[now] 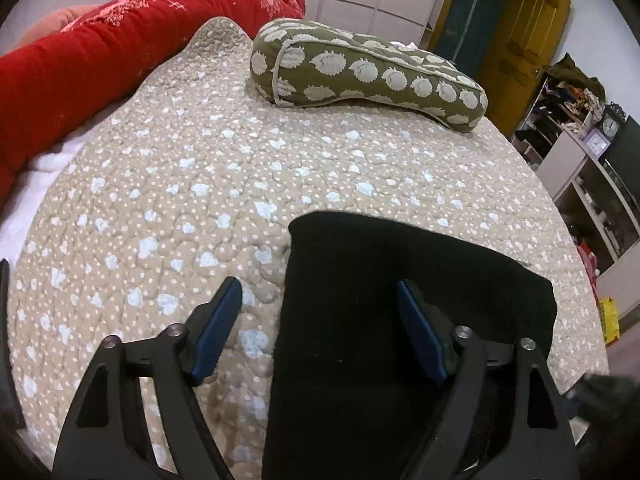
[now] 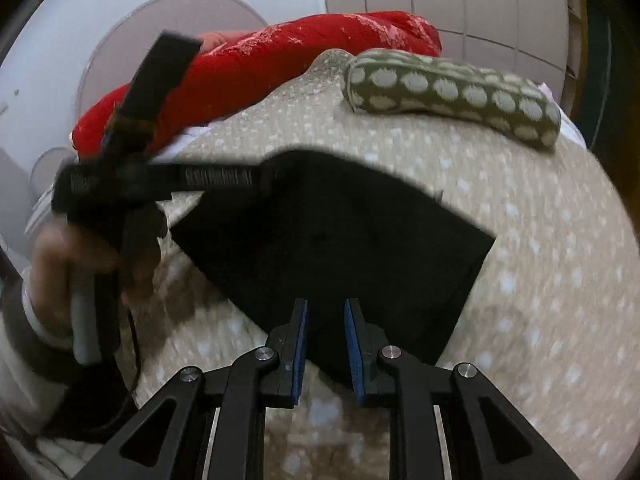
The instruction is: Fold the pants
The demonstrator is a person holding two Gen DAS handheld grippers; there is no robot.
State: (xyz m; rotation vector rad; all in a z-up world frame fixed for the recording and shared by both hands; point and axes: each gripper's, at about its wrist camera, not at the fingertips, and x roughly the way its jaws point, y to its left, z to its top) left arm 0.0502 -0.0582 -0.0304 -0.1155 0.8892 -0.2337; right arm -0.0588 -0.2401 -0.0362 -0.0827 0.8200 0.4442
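Note:
The black pants [image 1: 384, 320] lie folded flat in a rectangle on the beige quilted bedspread [image 1: 180, 200]. My left gripper [image 1: 320, 292] is wide open above the pants' left edge, one blue pad over the quilt and one over the cloth. In the right wrist view the pants [image 2: 332, 240] lie as a dark folded block. My right gripper [image 2: 326, 310] is open with a narrow gap, empty, over the pants' near corner. The left gripper [image 2: 264, 176] and the hand holding it show at the left of that view, fingers hidden against the cloth.
A green pillow with pale spots [image 1: 360, 68] lies at the far side of the bed. A red blanket roll [image 1: 100, 56] runs along the far left. Shelves [image 1: 592, 168] and a yellow door [image 1: 520, 52] stand to the right of the bed.

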